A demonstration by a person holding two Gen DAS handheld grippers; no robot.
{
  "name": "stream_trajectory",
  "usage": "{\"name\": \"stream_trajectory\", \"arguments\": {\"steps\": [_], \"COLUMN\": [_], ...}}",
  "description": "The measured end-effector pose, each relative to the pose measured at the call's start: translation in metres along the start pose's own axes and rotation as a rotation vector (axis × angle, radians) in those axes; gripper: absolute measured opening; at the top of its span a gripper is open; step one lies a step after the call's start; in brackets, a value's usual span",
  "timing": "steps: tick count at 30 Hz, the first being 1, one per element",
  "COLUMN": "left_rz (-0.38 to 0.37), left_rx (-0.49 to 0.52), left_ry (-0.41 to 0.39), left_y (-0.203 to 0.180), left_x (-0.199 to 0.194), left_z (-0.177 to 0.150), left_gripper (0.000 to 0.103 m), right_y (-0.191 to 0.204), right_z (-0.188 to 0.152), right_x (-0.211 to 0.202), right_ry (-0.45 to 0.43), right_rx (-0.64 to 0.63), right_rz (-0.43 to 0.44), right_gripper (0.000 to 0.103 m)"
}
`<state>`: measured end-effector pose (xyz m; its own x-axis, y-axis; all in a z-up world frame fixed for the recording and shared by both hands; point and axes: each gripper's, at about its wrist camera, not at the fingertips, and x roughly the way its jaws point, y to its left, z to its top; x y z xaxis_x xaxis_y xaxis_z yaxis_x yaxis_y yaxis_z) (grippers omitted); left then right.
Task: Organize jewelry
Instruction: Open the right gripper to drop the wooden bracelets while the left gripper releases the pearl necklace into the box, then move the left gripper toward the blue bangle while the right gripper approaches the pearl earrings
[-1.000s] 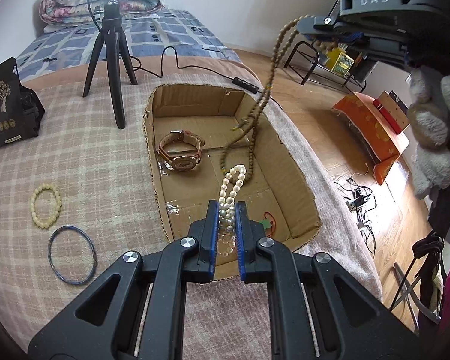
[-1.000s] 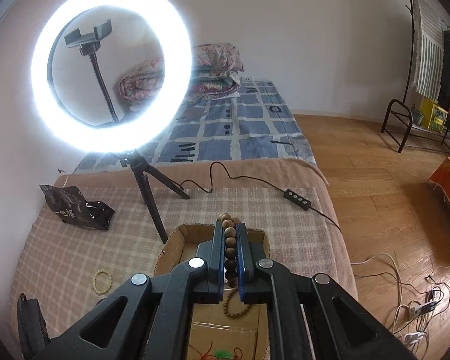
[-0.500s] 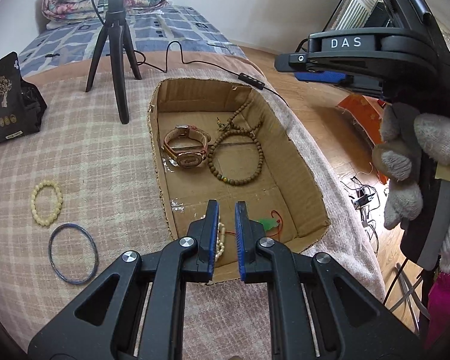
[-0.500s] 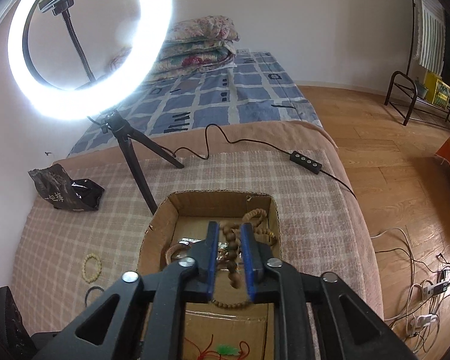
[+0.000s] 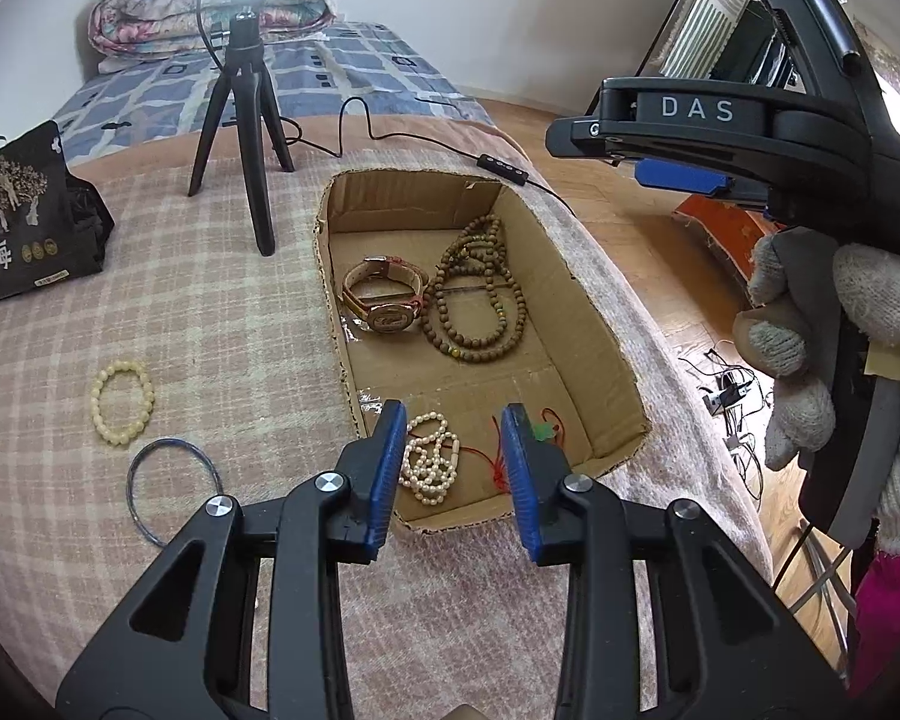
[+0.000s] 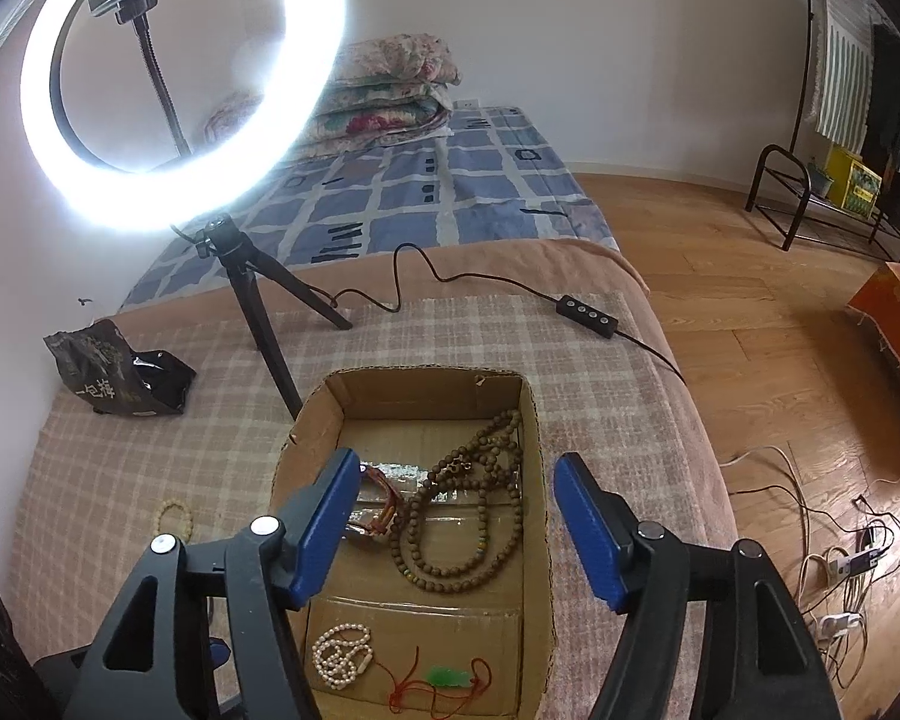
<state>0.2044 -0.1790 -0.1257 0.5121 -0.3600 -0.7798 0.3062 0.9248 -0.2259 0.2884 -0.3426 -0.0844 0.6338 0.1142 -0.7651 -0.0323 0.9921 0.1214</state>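
Jewelry is now dropping into the cardboard box from both of our tools at once. A second ago the left gripper pinched the pearl strand and the right gripper pinched the long wooden bead necklace above the box; now both sets of jaws are opening and neither presses on anything. The pearls lie heaped on the box floor near its front edge, seen between the left jaws but free of them, beside a red cord with a green pendant. The wooden beads have fallen into loops toward the back right corner, just beside the watch. We judge these two pieces as done. Left out on the checked blanket, well apart from the box toward its left edge, are a cream bead bracelet and a thin dark bangle, so those look like our next pickups.
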Motion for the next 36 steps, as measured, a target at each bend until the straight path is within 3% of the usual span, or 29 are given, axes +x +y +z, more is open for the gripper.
{"name": "stream_trajectory", "arguments": {"steps": [13,20,21,23,24,36], "left_rz": [0.043,0.087,0.092,0.093,0.096,0.133], "left_rx": [0.041,0.017,0.007,-0.010,-0.020,-0.072], "left_ry": [-0.041,-0.057,-0.061,-0.069,-0.078,-0.078], "left_y": [0.018,0.060,0.066,0.077,0.083,0.139], "left_x": [-0.036,-0.059,-0.062,-0.067,-0.071,-0.082], "left_z": [-0.009,-0.014,-0.014,-0.014,-0.015,-0.027], "left_gripper": [0.033,0.033,0.036,0.053,0.055,0.055], "right_y": [0.007,0.025,0.028,0.035,0.039,0.088], "right_z": [-0.013,-0.032,-0.035,-0.042,-0.046,-0.105], "right_x": [-0.044,-0.063,-0.065,-0.070,-0.073,-0.086], "right_ry": [-0.062,-0.056,-0.056,-0.059,-0.060,-0.049], "right_rx": [-0.017,-0.015,-0.013,-0.016,-0.019,-0.076], "right_rz": [-0.078,-0.018,-0.008,0.014,0.018,0.095], "right_gripper": [0.101,0.102,0.101,0.102,0.102,0.100]}}
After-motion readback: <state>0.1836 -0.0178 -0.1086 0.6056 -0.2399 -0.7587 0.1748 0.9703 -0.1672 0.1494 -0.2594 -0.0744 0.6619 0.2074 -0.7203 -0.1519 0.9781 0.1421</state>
